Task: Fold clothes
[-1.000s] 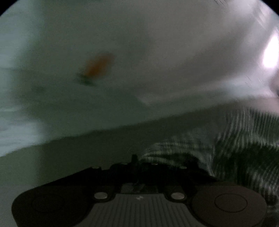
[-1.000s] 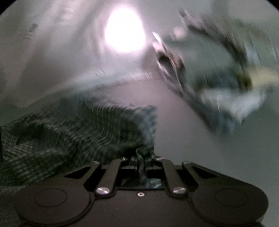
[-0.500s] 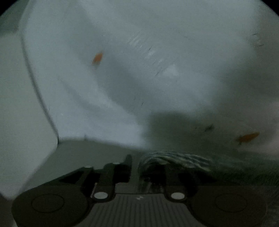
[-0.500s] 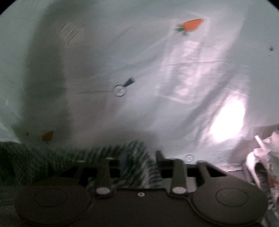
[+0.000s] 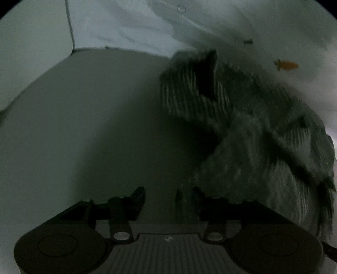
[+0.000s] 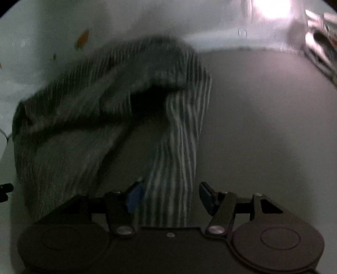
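Observation:
A dark green-and-white striped garment lies crumpled on the grey table, right of my left gripper. The left jaws stand apart with nothing between them; the garment's edge lies by the right finger. In the right wrist view the same garment is bunched at the left and middle, and a striped strip of it runs down between my right gripper's spread blue pads. The right jaws stand apart and do not pinch the cloth.
A white cloth backdrop with small orange carrot prints hangs behind the table. A pile of other clothes lies at the far right of the right wrist view. A bright light patch glares at the top.
Both grippers were shut on the striped garment and held it up against the backdrop. Now both have opened and the garment lies on the table.

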### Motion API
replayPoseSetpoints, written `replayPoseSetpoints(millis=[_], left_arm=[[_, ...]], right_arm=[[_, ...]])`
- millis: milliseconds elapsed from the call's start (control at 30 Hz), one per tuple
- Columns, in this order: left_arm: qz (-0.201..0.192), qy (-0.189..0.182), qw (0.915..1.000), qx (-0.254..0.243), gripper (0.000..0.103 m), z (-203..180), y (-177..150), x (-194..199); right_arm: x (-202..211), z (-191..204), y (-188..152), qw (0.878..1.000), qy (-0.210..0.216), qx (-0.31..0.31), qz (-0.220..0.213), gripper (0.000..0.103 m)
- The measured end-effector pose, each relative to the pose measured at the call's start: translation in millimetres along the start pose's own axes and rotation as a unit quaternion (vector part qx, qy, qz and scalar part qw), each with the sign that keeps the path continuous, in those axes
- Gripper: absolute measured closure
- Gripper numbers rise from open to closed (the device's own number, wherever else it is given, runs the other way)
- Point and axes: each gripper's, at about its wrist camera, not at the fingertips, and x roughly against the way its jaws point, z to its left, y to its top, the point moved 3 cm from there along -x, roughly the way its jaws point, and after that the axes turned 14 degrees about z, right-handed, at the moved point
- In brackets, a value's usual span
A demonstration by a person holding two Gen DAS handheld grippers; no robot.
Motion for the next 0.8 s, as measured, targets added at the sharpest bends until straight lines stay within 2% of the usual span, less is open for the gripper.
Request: replayPoseSetpoints(millis=[33, 67, 100, 167, 267, 400, 467, 533, 567, 633, 700, 733, 800], left_arm=[[0.004, -0.002, 1.0, 0.002, 0.05, 2.9, -6.6, 0.8], [0.004, -0.003, 1.0, 0.005, 0.05, 5.7, -11.8, 3.9], [0.004, -0.004, 0.9999, 0.01, 0.05, 8.6, -16.7, 6.9], [-0.004, -0.008, 0.9995, 0.029, 0.049, 16.7, -22.7, 11.3], [-0.019, -0.009, 0.9983, 0.055, 0.046, 28.8, -27.8, 19.4], [-0.029, -0.008, 0.9976, 0.063, 0.046, 36.6, -28.2, 25.3], [-0.026, -0.011, 0.9971, 0.07, 0.045, 39.3, -26.4, 23.5], [-0.019, -0.017, 0.9965, 0.079, 0.045, 41.8, -24.7, 20.6], [-0.016, -0.02, 0.9962, 0.083, 0.045, 42.9, -23.9, 19.3], [-0.013, -0.023, 0.9965, 0.079, 0.045, 43.0, -21.8, 19.6], [-0.012, -0.026, 0.9973, 0.068, 0.043, 43.1, -19.3, 21.1], [-0.011, -0.028, 0.9976, 0.063, 0.041, 44.5, -16.7, 21.2], [-0.009, -0.031, 0.9981, 0.053, 0.041, 47.5, -11.3, 21.2]], right_arm=[[-0.6, -1.7, -3.4, 1.0, -0.001, -0.002, 0.004, 0.081], [0.2, -4.1, -4.8, 1.0, 0.0, -0.006, 0.005, 0.095], [4.0, -8.2, -3.8, 1.0, -0.005, -0.01, 0.0, 0.1], [16.5, -25.0, -1.1, 0.999, -0.036, -0.022, -0.031, 0.101], [39.8, -62.5, 16.3, 0.99, -0.112, -0.046, -0.076, 0.101], [71.9, -108.1, 43.7, 0.963, -0.22, -0.077, -0.133, 0.1], [85.0, -118.3, 51.6, 0.949, -0.262, -0.097, -0.146, 0.09], [92.6, -111.1, 50.8, 0.941, -0.283, -0.094, -0.161, 0.064], [92.2, -101.3, 48.3, 0.941, -0.281, -0.086, -0.169, 0.059], [82.9, -77.8, 40.2, 0.955, -0.234, -0.071, -0.165, 0.056], [63.9, -54.8, 30.9, 0.979, -0.135, -0.079, -0.133, 0.054], [52.9, -43.5, 26.6, 0.986, -0.087, -0.086, -0.115, 0.054], [30.0, -22.1, 19.4, 0.991, 0.001, -0.108, -0.08, 0.054]])
